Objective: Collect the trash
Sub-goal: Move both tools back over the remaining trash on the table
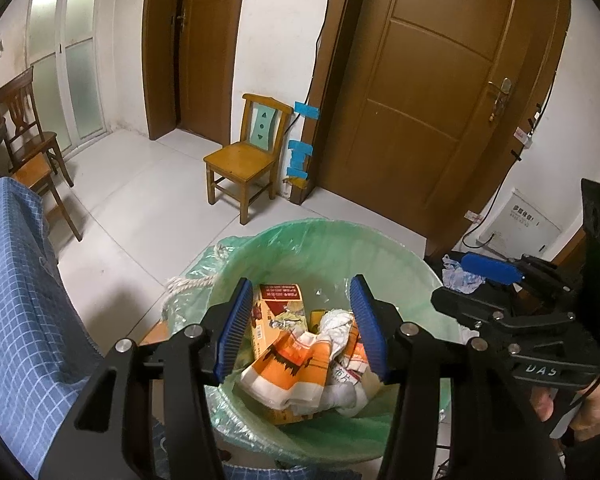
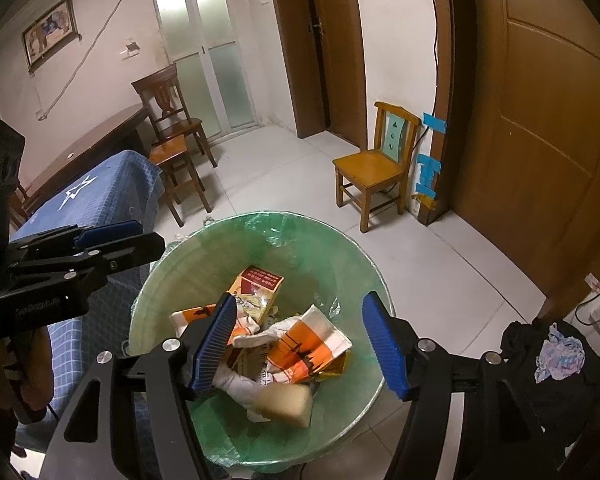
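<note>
A bin lined with a green bag (image 1: 324, 232) (image 2: 260, 220) stands on the floor below both grippers. Inside lie a red and yellow carton (image 1: 272, 312) (image 2: 256, 284), orange and white wrappers (image 1: 288, 368) (image 2: 308, 344) and white crumpled paper. A pale beige piece (image 2: 284, 402), blurred, is in the bin under the right gripper. My left gripper (image 1: 300, 300) hangs open over the bin with nothing between its blue pads; it shows from the side (image 2: 132, 240). My right gripper (image 2: 300, 320) is open over the bin too, empty, and enters the left wrist view from the right (image 1: 472, 286).
A blue checked cloth (image 1: 16, 300) (image 2: 96, 200) covers furniture left of the bin. A crumpled plastic bag (image 2: 558, 354) (image 1: 460, 278) lies on a black bundle (image 2: 540, 392) to the right. A small yellow chair (image 1: 244, 152) stands by the wall between brown doors. Dark chairs stand at far left.
</note>
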### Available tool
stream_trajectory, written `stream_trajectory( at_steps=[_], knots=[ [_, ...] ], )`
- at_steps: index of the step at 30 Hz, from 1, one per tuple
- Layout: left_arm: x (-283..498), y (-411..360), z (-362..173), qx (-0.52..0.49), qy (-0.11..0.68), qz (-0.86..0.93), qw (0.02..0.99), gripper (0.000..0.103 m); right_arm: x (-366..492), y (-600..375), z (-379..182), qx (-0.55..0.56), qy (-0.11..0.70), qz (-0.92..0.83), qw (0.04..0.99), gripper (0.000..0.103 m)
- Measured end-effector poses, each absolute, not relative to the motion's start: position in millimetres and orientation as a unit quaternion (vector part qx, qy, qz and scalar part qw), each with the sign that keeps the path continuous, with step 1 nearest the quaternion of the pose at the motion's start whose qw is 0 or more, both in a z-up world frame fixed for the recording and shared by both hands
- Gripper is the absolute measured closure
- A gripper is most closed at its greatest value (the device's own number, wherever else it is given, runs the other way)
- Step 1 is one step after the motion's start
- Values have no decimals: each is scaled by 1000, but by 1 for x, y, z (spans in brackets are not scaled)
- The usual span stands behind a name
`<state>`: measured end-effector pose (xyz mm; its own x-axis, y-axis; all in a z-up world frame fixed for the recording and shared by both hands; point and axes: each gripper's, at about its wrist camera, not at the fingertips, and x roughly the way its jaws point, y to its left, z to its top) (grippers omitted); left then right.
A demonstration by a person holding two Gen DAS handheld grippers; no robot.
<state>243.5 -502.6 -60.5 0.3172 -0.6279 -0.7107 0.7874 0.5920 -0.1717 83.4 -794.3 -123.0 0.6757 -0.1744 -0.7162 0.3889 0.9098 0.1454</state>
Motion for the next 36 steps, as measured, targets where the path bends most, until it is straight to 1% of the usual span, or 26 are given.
stream_trajectory(
  at_steps=[8,10,22,26,36],
  knots=[
    [230,-473,-44,102,359,-423,826,54,69,-762,-98,113,339,-157,921,30],
    [228,-464,-40,99,354,-419,830,54,66,-749,-91,103,328,-155,926,26],
    [209,-420,-20,113,314,-388,859,54,50,-689,-66,65,283,-158,944,18],
    [205,-407,-14,113,307,-382,864,54,49,-682,-59,59,280,-151,946,17],
    [205,-361,0,108,301,-361,876,54,63,-628,-30,27,272,-108,956,15]
  ],
)
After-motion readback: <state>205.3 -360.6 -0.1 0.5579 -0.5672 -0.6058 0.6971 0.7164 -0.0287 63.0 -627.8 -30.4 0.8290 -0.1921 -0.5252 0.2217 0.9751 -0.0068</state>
